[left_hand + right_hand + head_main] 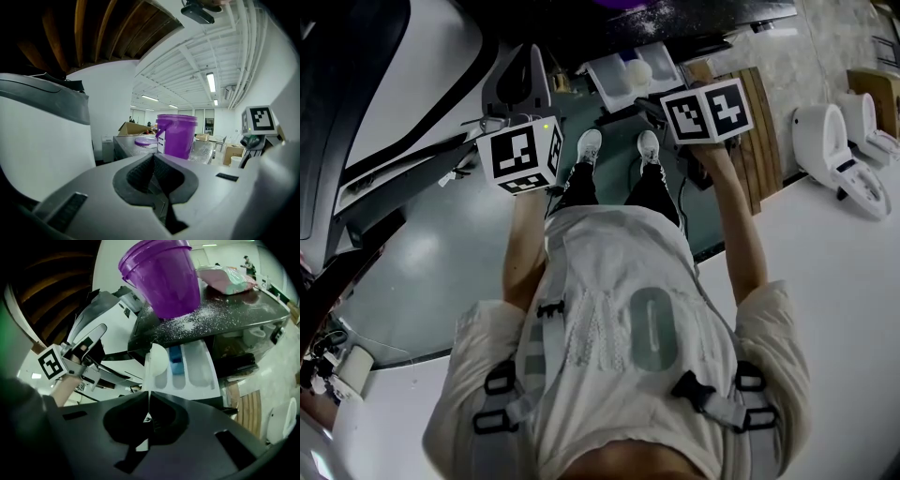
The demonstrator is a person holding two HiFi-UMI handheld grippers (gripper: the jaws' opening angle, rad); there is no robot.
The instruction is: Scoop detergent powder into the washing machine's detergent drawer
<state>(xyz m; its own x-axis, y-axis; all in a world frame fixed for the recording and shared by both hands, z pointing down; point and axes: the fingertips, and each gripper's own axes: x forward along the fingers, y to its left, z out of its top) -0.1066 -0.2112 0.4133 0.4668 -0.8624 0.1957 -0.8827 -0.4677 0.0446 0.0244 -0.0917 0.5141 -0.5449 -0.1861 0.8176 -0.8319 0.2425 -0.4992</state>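
Note:
The white detergent drawer (206, 369) stands pulled out of the washing machine, with a blue insert (176, 359) in its middle slot. A white scoop (158, 358) hangs over the drawer's left compartment, and my right gripper (149, 414) is shut on its handle. In the head view the scoop (639, 70) sits at the drawer (609, 80), just ahead of the right gripper's marker cube (708, 111). A purple detergent bucket (161, 277) stands on the machine's dark top. My left gripper (153, 161) is shut on nothing, held level with the bucket (177, 136).
Spilled powder (187, 324) dusts the machine's top beside a pink bag (225, 277). The bucket's purple lid (144, 140) lies on the top. White toilets (839, 150) and a wooden pallet (759, 141) stand to the right. The person's shoes (619, 145) are near the machine.

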